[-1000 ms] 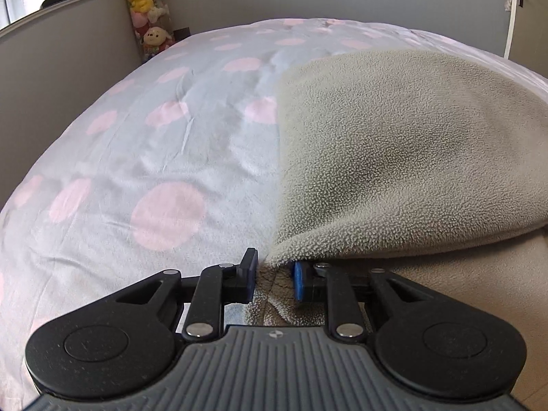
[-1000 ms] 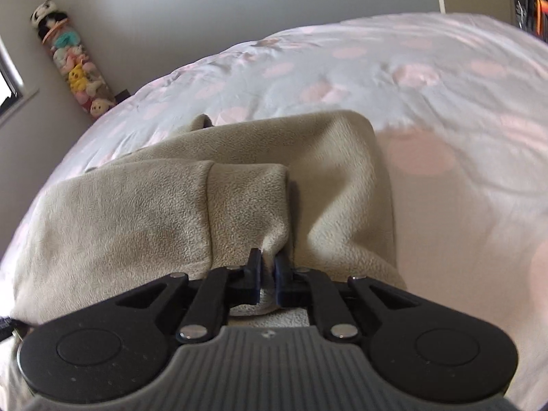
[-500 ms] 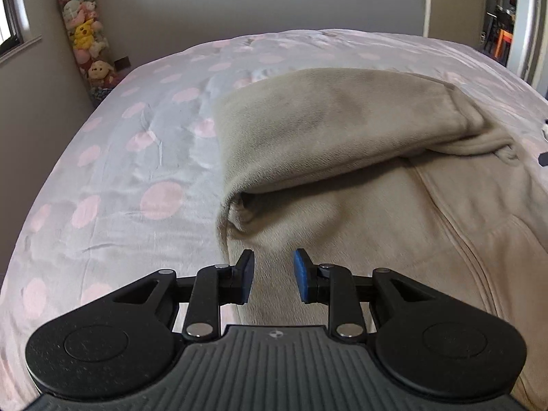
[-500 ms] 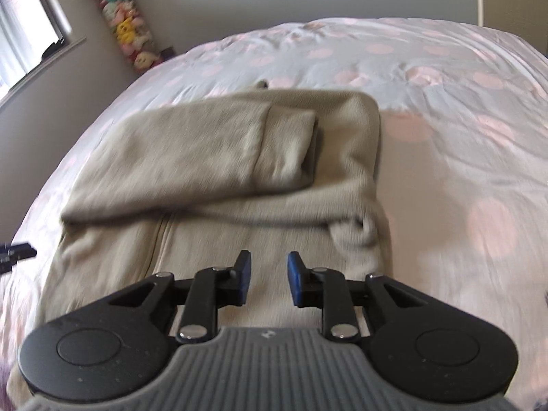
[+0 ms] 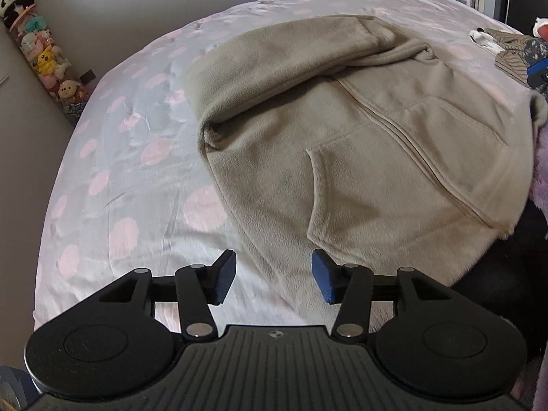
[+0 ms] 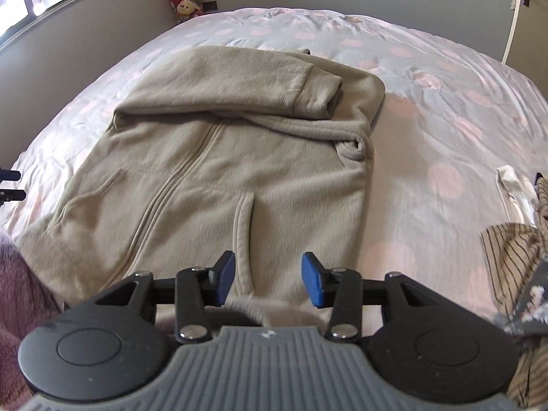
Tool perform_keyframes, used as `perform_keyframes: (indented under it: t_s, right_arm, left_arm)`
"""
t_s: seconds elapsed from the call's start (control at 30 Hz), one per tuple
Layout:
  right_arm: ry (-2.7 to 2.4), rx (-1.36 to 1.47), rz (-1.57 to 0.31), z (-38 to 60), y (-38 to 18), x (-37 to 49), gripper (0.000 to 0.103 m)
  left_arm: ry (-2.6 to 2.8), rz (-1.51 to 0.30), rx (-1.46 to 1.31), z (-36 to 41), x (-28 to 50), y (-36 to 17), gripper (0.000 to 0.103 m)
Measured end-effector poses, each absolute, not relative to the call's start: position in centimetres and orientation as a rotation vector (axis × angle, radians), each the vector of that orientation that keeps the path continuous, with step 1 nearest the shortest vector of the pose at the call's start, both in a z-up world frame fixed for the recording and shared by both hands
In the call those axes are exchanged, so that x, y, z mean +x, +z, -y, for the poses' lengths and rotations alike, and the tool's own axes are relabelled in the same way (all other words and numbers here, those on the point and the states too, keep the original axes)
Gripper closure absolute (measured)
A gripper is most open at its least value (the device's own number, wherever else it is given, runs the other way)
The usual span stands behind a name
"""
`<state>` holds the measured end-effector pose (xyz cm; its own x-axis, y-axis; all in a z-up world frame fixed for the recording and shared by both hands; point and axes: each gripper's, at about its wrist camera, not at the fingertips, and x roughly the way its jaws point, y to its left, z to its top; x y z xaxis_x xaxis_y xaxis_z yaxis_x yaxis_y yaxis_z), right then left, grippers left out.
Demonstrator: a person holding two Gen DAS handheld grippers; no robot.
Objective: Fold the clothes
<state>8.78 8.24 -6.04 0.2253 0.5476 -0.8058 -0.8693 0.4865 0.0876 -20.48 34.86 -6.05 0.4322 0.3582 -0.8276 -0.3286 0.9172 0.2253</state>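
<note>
A beige fleece zip jacket (image 5: 359, 144) lies front up on the bed, its upper part and a sleeve (image 6: 239, 82) folded down across the chest. It also shows in the right wrist view (image 6: 205, 178). My left gripper (image 5: 274, 281) is open and empty, above the jacket's lower left edge. My right gripper (image 6: 269, 281) is open and empty, above the hem by the right pocket.
The bedcover (image 5: 137, 171) is pale grey with pink dots. Other clothes, striped and white (image 6: 513, 239), lie at the right. A purple fuzzy fabric (image 6: 20, 291) is at the near left. Plush toys (image 5: 44, 58) stand by the wall.
Both grippers let go of the folded fleece, opened wide and pulled back toward the hem. The folded top part stays lying across the jacket.
</note>
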Motion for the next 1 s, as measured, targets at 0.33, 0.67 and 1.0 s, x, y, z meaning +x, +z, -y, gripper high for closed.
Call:
perform_keyframes:
  t_s: [0.33,0.67,1.0]
  right_arm:
    - [0.954,-0.464,-0.893,-4.8,-7.1,5.9,0.047]
    - [0.886,-0.326,-0.970,-4.9,-8.9,7.4,0.046]
    - [0.863,-0.232,-0.941,-3.8,-9.3,6.9,0.096]
  left_arm:
    - [0.315,-1.212,0.071,-31.8,-22.2,-8.1,0.047]
    - [0.463,-1.346,-0.185,-35.1,-19.3,-11.8,0.052]
    - [0.539,-1.205,-0.288,-36.7,-21.5,-9.1,0.097]
